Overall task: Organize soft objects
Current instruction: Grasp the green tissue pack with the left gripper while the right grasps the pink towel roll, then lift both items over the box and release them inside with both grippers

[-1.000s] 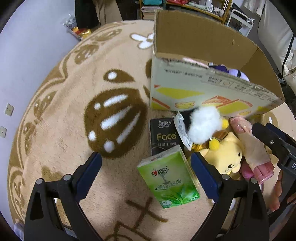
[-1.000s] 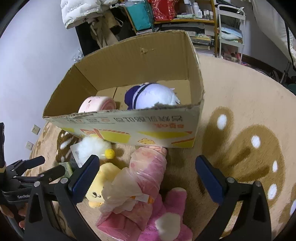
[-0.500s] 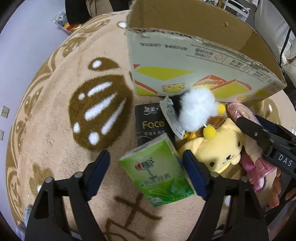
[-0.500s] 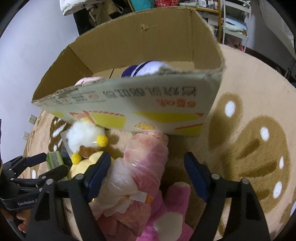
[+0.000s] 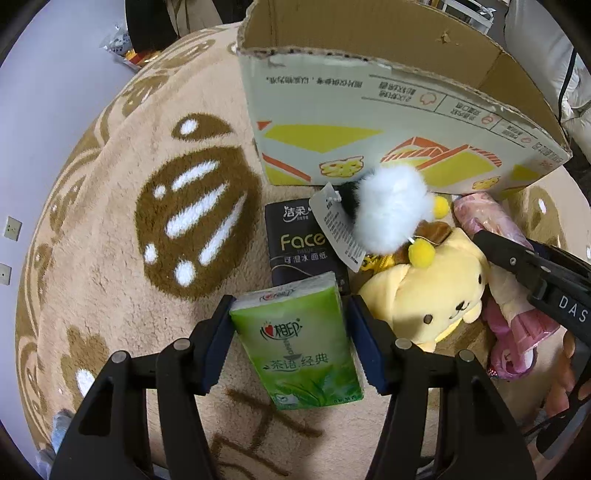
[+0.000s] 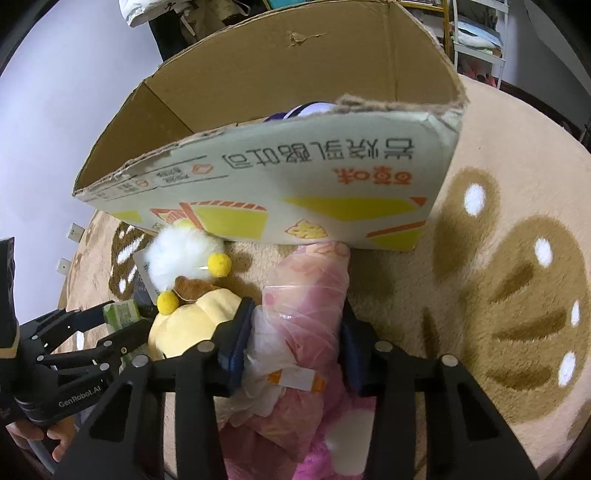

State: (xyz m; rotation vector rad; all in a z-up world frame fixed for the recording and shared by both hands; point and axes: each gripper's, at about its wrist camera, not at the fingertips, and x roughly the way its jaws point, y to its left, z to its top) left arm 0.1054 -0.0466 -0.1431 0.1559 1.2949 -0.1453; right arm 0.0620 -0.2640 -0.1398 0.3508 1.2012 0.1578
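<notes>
A tan plush rug (image 5: pixel 92 229) with brown and white patterning covers the floor, and everything is laid on it. Wall sockets (image 5: pixel 11 229) are seen on the pale wall at the left, and shelving (image 6: pixel 476 33) stands behind the rug.

An open cardboard box (image 5: pixel 369 147), printed upside down with Chinese characters and yellow and orange shapes, stands at the far side. A purple and white plush (image 6: pixel 310 109) is glimpsed inside it over the torn rim.

In front of the box a black tissue pack (image 5: pixel 299 247) marked "Face" is lain flat. Against it are piled a white fluffy toy (image 5: pixel 391 206) with a paper tag (image 5: pixel 336 229), and a yellow plush dog (image 5: pixel 428 291).

A green tissue pack (image 5: pixel 299 343), printed with Chinese characters and a tea-leaf picture, is flanked by the left hand-held gripper (image 5: pixel 290 339), whose jaws are closing; the blue pads are seen against both sides of the pack.

The right hand-held gripper (image 6: pixel 295 339) is closing on a pink roll wrapped in clear plastic (image 6: pixel 306 302), which is pinched between its pads, lying just before the box. "GenRobot.AI" is read on the left tool's body, and "DAS" on the right one.
</notes>
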